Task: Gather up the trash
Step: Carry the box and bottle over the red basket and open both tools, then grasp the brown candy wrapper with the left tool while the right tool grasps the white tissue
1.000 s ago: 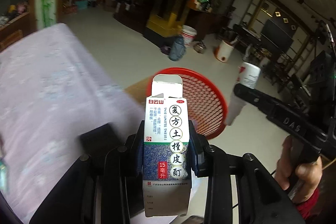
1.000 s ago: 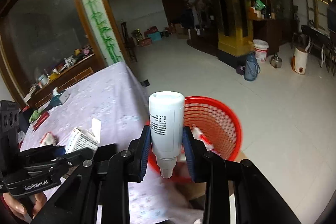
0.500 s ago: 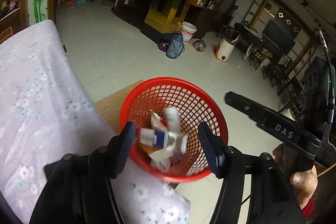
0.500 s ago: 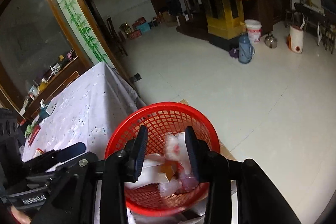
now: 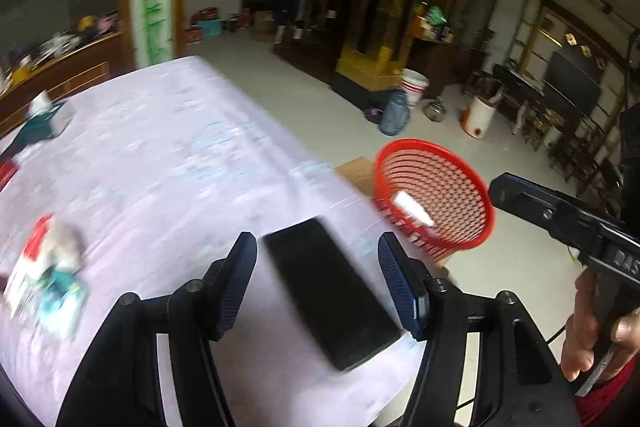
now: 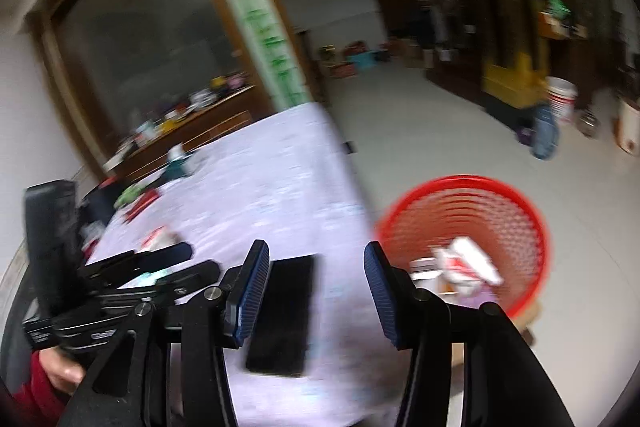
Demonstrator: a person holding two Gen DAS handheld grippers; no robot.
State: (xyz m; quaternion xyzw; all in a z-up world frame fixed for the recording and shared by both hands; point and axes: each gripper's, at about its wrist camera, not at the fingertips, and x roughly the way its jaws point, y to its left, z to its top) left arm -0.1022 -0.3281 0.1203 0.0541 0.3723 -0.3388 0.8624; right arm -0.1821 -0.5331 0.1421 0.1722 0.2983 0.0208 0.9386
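A red mesh basket [image 5: 460, 195] stands on the floor past the table's corner, with white trash [image 5: 412, 209] inside. It also shows in the right wrist view [image 6: 516, 215], holding several boxes and a bottle [image 6: 468, 267]. My left gripper [image 5: 318, 277] is open and empty above the table's near corner. My right gripper [image 6: 316, 291] is open and empty over the same corner. Crumpled red, white and teal trash [image 5: 44, 275] lies on the table at the left.
A black phone [image 5: 332, 291] lies on the lilac tablecloth [image 5: 160, 167] between my left fingers, also in the right wrist view [image 6: 284, 311]. More small items [image 6: 140, 199] sit at the table's far side. A bucket and jugs [image 5: 412, 99] stand across the floor.
One second ago each gripper held an item above the basket: a box in the left, a white bottle in the right. Both were let go into the basket. Both grippers have swung back over the table.
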